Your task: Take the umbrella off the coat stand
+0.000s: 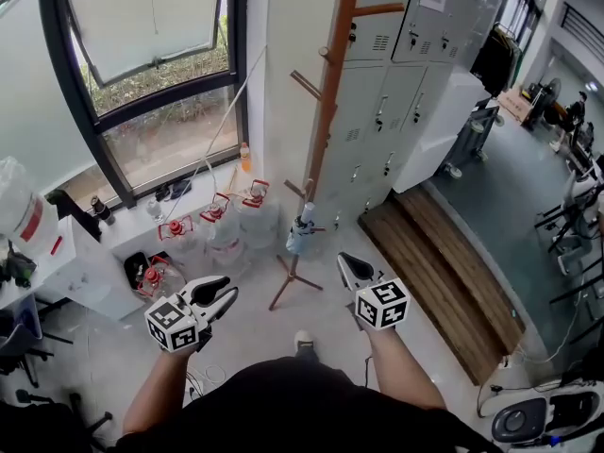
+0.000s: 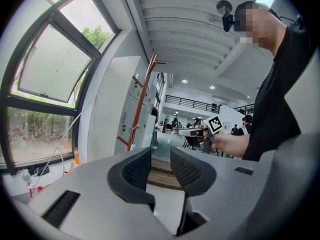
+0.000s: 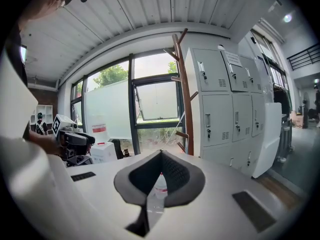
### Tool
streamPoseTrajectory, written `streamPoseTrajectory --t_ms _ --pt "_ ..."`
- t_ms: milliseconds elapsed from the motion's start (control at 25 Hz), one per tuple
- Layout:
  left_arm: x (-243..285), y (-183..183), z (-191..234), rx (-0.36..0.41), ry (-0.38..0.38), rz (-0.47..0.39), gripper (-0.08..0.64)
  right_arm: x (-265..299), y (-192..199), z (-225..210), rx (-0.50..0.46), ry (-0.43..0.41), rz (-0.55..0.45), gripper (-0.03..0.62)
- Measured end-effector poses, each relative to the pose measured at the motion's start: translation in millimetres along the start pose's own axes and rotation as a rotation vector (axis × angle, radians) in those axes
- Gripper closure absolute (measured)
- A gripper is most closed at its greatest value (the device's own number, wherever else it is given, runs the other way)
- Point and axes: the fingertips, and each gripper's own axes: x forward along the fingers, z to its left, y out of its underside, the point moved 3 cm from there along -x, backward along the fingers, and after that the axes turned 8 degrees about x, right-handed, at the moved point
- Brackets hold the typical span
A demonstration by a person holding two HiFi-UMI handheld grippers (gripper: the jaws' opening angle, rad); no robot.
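Before metal lockers (image 1: 406,92), slim wooden coat stand (image 1: 327,121)

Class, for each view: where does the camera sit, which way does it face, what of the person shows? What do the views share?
Head view: on the head, facing steeply down at the coat stand; shows both forearms, left gripper, right gripper.
Left gripper view: behind its parted jaws, facing the coat stand; shows torso and right hand.
Right gripper view: behind its closed jaws, facing window and lockers; shows the left gripper.
Shared: all three show the coat stand.
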Motion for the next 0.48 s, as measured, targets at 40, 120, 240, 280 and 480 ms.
streamPoseTrajectory --t_ms 40,120,240,280,480 --pt "3.3 -1.4 3.6 0.001 -0.012 0.002 0.426 5.6 -0.3 -5.1 0.002 -0.008 0.001 0.578" --pt "10.8 -6.2 13.2 0.000 -0.039 0.005 0.426 18.1 -2.0 -16.6 0.005 -0.021 0.007 0.578" --pt "26.9 -12.3 27.8 -0.004 -0.063 0.000 0.426 37.9 -5.9 -37.8 0.007 -0.035 0.019 0.578" --pt "33.3 -12.6 32.1 -0.004 -0.067 0.000 0.426 44.4 -7.3 -45.1 0.010 -0.040 0.022 0.578" --pt "61.9 -14.8 51.7 -0.008 -0.081 0.004 0.426 73.5 -14.8 -73.0 0.016 -0.063 0.037 0.578"
